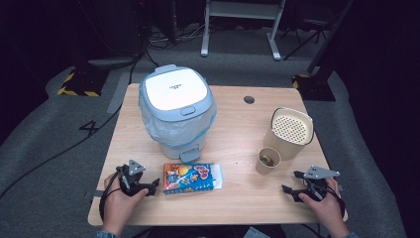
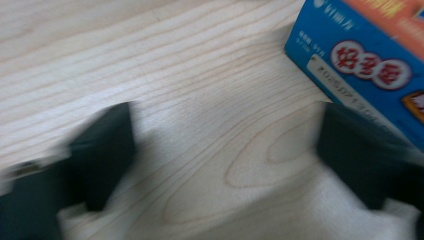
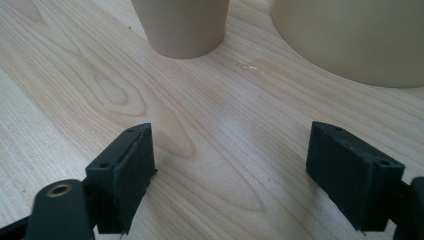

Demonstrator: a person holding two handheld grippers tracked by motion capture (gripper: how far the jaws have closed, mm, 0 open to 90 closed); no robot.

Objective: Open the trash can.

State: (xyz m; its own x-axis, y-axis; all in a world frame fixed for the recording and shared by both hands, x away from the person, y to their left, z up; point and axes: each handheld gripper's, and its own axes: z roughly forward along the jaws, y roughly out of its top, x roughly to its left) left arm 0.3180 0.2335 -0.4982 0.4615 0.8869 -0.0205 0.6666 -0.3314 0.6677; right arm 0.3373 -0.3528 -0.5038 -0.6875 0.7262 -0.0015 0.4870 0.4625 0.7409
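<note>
Nothing is binned yet: the box [image 1: 192, 178] lies before the closed bin [image 1: 176, 111]. Left gripper [image 1: 148, 187], jaws released, nears the box; right gripper [image 1: 292, 186] waits released near the cup [image 1: 268, 159].

Blue-and-orange snack box [image 1: 192, 178] lies flat before the bin.

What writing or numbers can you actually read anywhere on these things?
Floor marking: "4".
Bin lid: small logo, too small to read.
Snack box: red characters on white circles and a printed code strip on the box side, all too blurred to read.
</note>
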